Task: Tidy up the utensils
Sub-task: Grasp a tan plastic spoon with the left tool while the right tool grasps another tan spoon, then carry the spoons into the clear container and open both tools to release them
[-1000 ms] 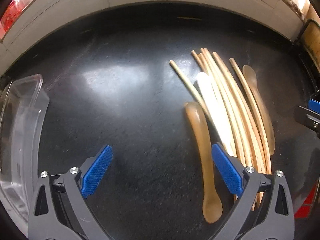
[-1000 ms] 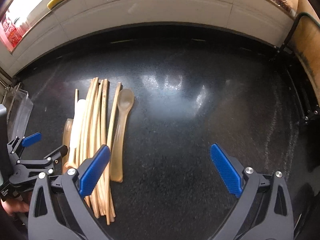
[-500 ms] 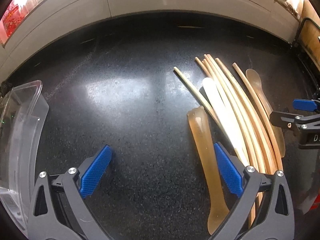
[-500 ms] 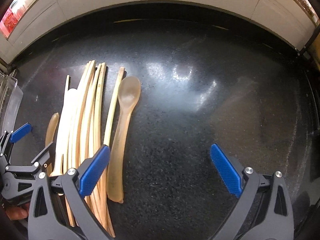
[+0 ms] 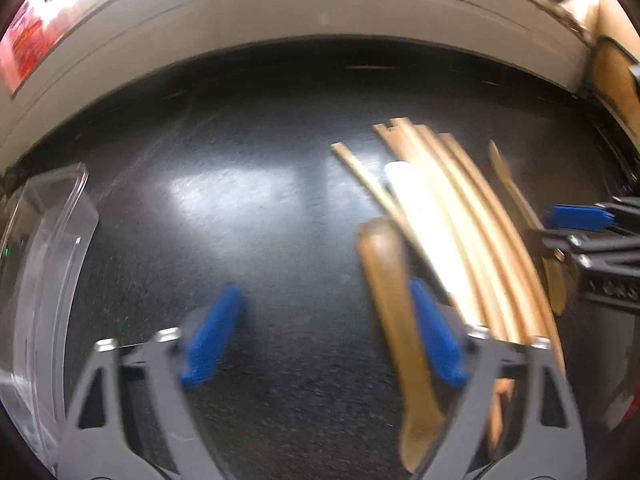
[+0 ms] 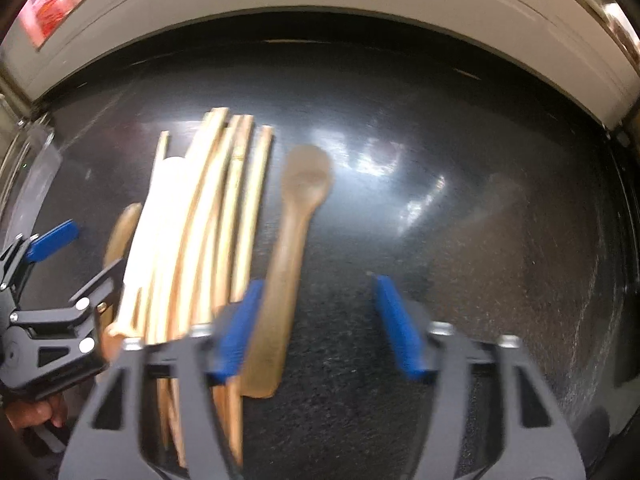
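Left wrist view: the left gripper [image 5: 324, 336] has just been closing, and its jaws stand half narrowed with the near amber spoon [image 5: 394, 320] between them, just inside the right pad — not pinched yet.
Right wrist view: the right gripper [image 6: 320, 328] has just been closing too; the far amber spoon [image 6: 290, 264] lies against its left pad, the right pad apart from it.
Risk, near: either closing pad may shove its spoon sideways instead of clamping it, or skid it on the glossy black counter [image 6: 460, 240].
Risk, pile: the bundle of wooden chopsticks [image 6: 216, 208] with a pale white utensil [image 6: 160, 216] lies between the spoons; a finger could catch one and scatter it.
Risk, tools: both grippers flank one pile, so they may collide.
Blur: contact is hard to judge; probably neither grips.
Far left: a clear plastic container [image 5: 44, 264], well apart.
Beyond: a pale tiled wall [image 5: 320, 12].
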The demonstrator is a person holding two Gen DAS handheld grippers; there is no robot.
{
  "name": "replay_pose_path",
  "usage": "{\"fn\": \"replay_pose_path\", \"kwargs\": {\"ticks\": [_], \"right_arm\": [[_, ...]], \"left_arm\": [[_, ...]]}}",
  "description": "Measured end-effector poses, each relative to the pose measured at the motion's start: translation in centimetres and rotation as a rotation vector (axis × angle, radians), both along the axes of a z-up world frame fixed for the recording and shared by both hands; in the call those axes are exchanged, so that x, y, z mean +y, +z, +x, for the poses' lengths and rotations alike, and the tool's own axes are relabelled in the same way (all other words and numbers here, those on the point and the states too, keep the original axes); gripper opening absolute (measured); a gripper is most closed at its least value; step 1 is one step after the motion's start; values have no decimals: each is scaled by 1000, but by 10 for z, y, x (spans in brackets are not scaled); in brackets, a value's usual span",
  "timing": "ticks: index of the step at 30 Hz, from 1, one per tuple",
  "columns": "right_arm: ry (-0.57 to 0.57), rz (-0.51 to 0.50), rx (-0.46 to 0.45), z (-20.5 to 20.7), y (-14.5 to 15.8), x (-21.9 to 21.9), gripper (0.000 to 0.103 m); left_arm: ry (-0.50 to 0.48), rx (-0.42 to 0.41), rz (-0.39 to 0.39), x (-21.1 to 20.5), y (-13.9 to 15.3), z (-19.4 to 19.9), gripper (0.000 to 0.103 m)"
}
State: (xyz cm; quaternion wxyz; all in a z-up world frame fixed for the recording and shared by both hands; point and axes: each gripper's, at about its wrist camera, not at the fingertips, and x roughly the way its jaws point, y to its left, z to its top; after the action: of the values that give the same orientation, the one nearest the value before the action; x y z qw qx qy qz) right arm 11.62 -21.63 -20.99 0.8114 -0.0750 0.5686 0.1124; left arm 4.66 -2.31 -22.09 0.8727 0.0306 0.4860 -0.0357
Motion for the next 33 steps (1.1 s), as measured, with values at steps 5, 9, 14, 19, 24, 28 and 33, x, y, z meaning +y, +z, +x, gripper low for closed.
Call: {"fn": "replay_pose_path", "kwargs": {"ticks": [5,9,14,19,24,28,33], "right_arm": [[-18,39,37,0,3,-4,11],[-41,70,51,-1,3,-7,11],[-69,105,41,-15,26,-15,11],[-57,126,10,-28,61,-10,11],[-36,160,-9,-43,101,5,11],[-3,206,-8,-52,132,26,11],[75,287,9,-58,158,84,11]], "left_arm": [[-70,4,13,-18,6,-6,16],[-46,37,-10,-17,9,0,11],[6,68,-50,-3,24,-5,11],[53,78,-65,16,58,-12,11],[135,94,-72,50,101,-18,11],[201,84,-92,87,134,-31,11],[277,72,-80,137,158,-56,11]]}}
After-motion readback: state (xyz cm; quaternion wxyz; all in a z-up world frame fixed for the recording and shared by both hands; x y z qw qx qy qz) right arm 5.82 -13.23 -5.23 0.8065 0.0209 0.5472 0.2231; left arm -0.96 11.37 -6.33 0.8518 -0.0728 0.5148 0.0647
